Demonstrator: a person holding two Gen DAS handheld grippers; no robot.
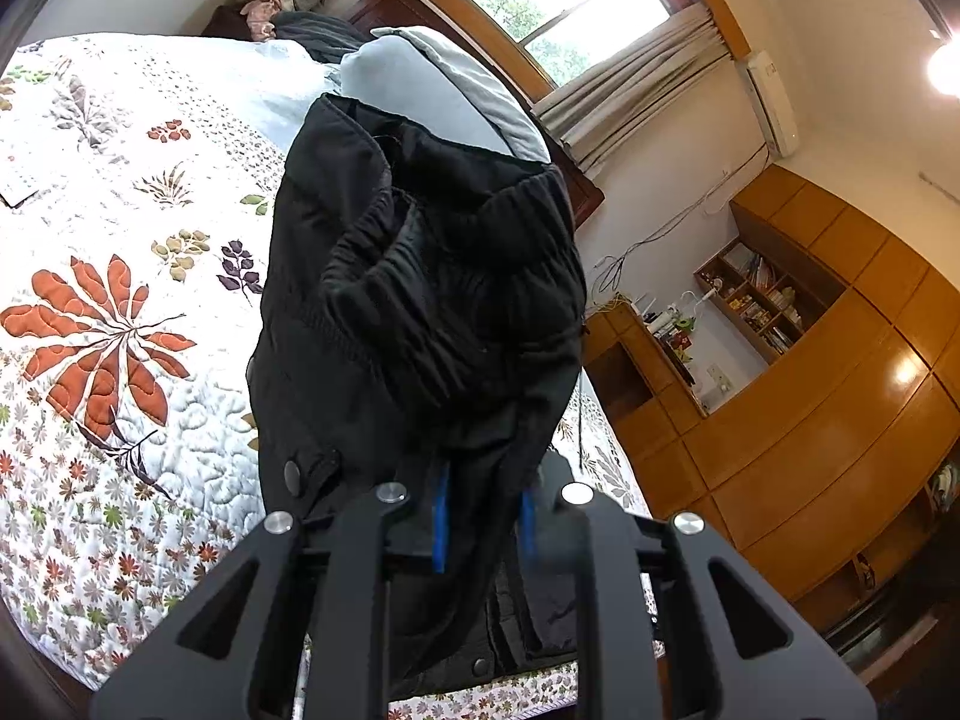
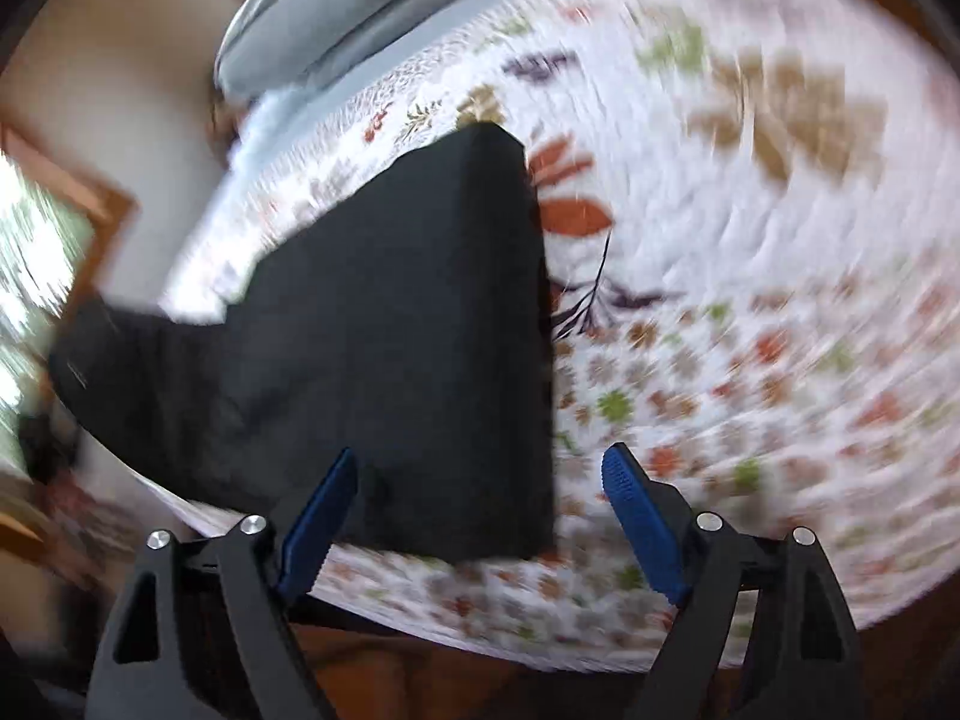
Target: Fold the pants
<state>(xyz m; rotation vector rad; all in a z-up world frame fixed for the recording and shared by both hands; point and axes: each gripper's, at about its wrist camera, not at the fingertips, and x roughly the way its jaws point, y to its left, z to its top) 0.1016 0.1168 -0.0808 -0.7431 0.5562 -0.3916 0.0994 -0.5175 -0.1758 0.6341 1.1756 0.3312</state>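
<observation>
Left wrist view
- Pants (image 1: 420, 312): black, bunched, elastic waistband uppermost; you hold them lifted off the bed (image 1: 120, 360), most likely so the cloth hangs free and can be laid over for the next fold
- Left gripper (image 1: 483, 531): your fingers (image 1: 441, 531) are drawn close together with a wad of the black cloth pinched between the blue pads; a snap button shows just beside the grip
- Pose: the gripper points up and across the quilt toward the grey pillow (image 1: 408, 84) and window (image 1: 558, 6), tilted, with the load rising ahead of it

Right wrist view (heavily blurred, the hand evidently swinging)
- Pants (image 2: 390, 330): a flat black panel lies on the floral quilt near the bed's edge; one part trails off to the left, its end unclear
- Right gripper (image 2: 480, 516): your fingers (image 2: 639, 516) stand wide apart and carry nothing; one blue pad overlaps the cloth's near edge, contact not certain
- Pose: angled down over the bed (image 2: 750, 300) from its near edge, placed, by my reading, to take a fresh hold on that near hem
</observation>
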